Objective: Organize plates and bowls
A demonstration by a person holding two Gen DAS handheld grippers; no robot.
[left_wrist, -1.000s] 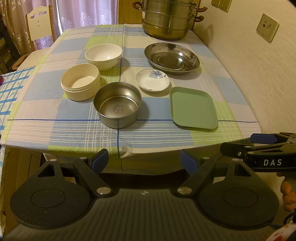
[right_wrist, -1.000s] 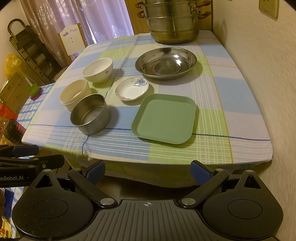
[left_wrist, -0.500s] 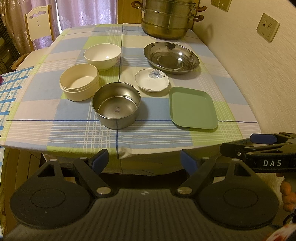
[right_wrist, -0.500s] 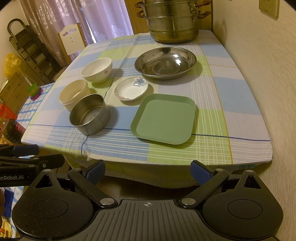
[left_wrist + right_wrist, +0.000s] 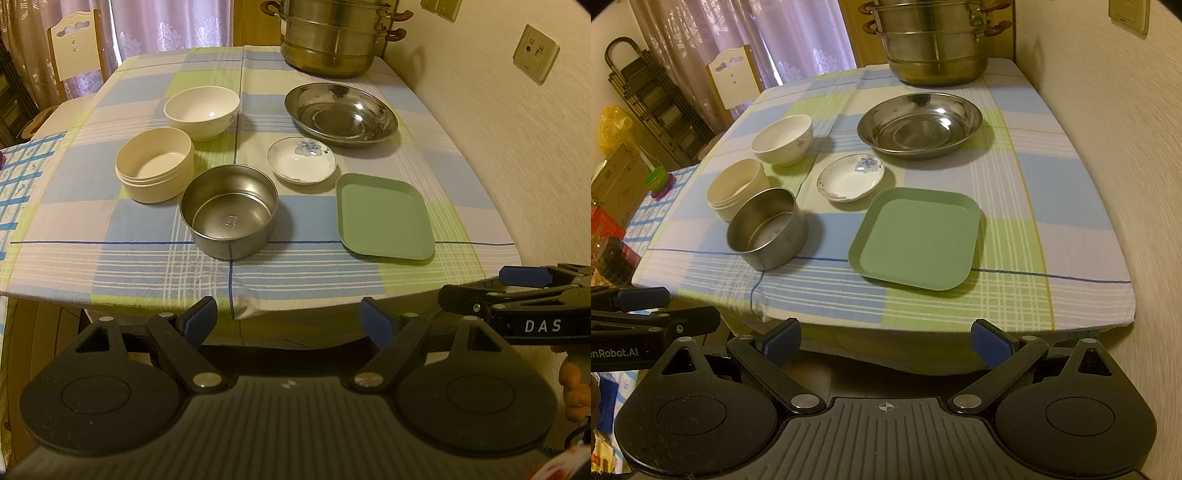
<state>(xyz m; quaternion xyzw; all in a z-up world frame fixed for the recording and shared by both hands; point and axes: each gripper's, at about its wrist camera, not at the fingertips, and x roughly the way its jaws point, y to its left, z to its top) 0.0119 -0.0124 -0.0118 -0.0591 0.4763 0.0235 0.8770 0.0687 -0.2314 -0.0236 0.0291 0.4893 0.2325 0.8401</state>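
Six dishes sit on the checked tablecloth (image 5: 74, 229), none stacked, none touched by you. Your left gripper (image 5: 288, 319) hangs below the near table edge, fingers spread wide, nothing between the blue pads (image 5: 197, 319). Your right gripper (image 5: 886, 338) is the same: low, off the table, fingers released, blue pads (image 5: 991, 341) empty. Each gripper shows at the edge of the other's view, side by side. Left group: steel tin (image 5: 229, 210) nearest the edge, cream tub (image 5: 155, 170) just behind and left of it, nearly touching in the right wrist view, white bowl (image 5: 201, 110) further back, close to the tub. Right group: green plate (image 5: 916, 238) nearest, square, flat on the cloth; small saucer (image 5: 849, 177) with a blue flower just behind its left corner, apart from it; wide steel dish (image 5: 919, 123) behind the saucer, a small gap between them. All six are upright and empty. The tin and the green plate are well apart, with bare cloth between. A big steamer pot (image 5: 332, 37) stands at the far end of the table near the wall (image 5: 517, 147), behind the steel dish. A white chair (image 5: 733, 79) stands past the far left corner, curtains (image 5: 159, 22) behind it. A wall socket (image 5: 535, 53) shows at right in the left wrist view. Your fingers (image 5: 570, 391) show at the right edge of that view, under the right gripper.
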